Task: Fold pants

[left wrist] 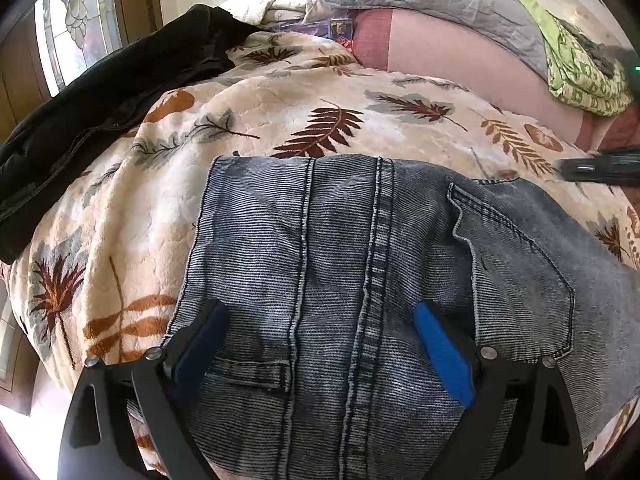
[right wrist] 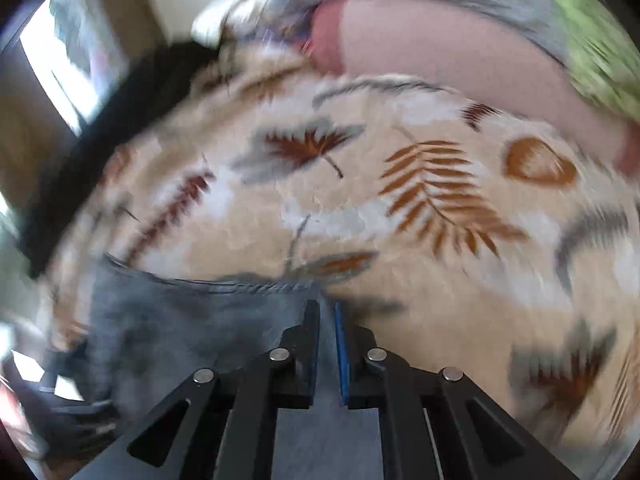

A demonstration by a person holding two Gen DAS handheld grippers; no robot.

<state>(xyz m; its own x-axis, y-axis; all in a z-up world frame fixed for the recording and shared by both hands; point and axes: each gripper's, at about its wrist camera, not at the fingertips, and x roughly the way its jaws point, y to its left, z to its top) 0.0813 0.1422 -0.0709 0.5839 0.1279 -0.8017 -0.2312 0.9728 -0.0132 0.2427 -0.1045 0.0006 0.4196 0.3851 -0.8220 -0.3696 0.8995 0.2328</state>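
jeans (left wrist: 320, 280) on blanket (left wrist: 160, 220) | left gripper (left wrist: 320, 344) spread wide over jeans | right gripper (right wrist: 327, 344) clamped on jeans edge

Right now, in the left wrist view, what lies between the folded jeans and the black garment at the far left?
Only the leaf-print fleece blanket lies between the jeans and the black garment; the left wrist view shows nothing else on that stretch.
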